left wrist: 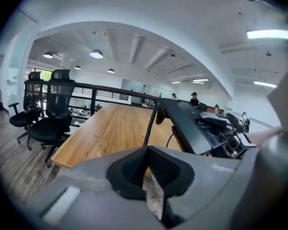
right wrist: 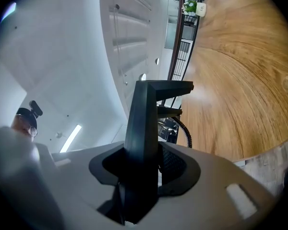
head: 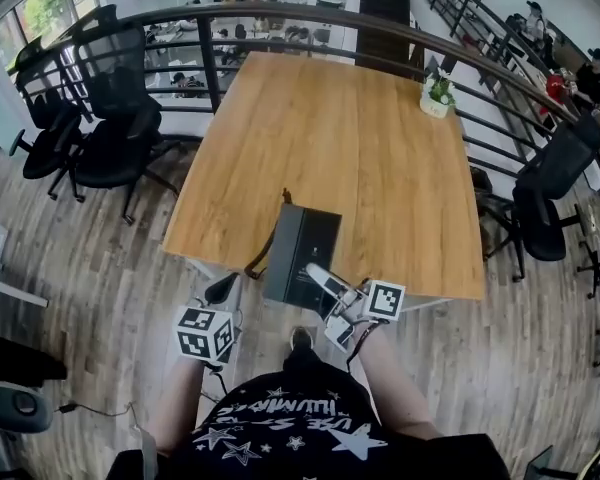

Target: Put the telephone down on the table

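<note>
A: The right tool (head: 322, 280) (right wrist: 144, 162) has the telephone (head: 300, 253), jaws clamped on one dark edge panel of it. The right gripper view shows that panel standing straight up between the pads.

B: And where does it sit against the table (head: 330, 138)?

A: Right at the near edge, about the middle of that side, partly over the wood and partly over the floor. From the left gripper view the telephone (left wrist: 192, 123) looks tilted and raised off the tabletop (left wrist: 115, 128), with its coiled cord (left wrist: 150, 123) hanging down from the far end.

B: What about the left tool (head: 220, 290)?

A: It is low and to the left of the telephone, just off the table's near edge and holding nothing. Its own view shows the pads (left wrist: 134, 166) brought together with no object between them.

B: Anything else on that tabletop?

A: A small potted plant (head: 437, 95) at the far right corner, well apart from the telephone. The rest is bare wood. Black office chairs (head: 110, 118) stand off to the left, another is on the right, and a dark railing (head: 280, 13) curves round behind the far side.
</note>
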Action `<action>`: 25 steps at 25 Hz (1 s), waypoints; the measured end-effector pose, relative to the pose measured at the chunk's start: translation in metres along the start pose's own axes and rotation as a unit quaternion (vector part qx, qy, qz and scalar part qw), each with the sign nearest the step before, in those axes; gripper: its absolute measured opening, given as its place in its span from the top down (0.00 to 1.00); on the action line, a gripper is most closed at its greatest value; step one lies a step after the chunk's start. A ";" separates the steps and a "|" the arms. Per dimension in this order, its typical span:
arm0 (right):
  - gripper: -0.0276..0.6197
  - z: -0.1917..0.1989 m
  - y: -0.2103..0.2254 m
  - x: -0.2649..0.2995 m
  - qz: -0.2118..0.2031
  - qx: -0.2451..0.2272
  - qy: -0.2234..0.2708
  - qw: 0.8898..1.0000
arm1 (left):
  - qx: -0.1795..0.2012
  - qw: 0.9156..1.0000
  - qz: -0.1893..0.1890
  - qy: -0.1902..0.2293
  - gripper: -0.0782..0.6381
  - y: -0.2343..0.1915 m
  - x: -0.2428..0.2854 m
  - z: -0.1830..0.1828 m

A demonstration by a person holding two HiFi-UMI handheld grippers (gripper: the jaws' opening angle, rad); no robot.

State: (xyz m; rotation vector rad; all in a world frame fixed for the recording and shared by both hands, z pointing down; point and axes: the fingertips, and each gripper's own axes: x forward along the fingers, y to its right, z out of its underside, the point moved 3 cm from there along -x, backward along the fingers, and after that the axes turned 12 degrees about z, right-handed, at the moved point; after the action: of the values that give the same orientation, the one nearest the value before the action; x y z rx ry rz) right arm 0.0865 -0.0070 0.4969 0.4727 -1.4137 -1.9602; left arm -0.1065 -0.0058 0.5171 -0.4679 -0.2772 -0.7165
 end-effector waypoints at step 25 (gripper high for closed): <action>0.69 -0.127 0.062 0.070 -0.025 -0.021 -0.082 0.996 | -0.029 0.996 -0.088 0.012 0.89 -0.046 0.102 -0.064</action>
State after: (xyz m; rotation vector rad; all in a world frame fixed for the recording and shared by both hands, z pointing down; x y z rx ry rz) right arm 0.1357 -0.1556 0.5168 0.3375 -1.4691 -2.1048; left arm -0.0587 -0.1255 0.5170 -0.4928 -0.2772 -0.9030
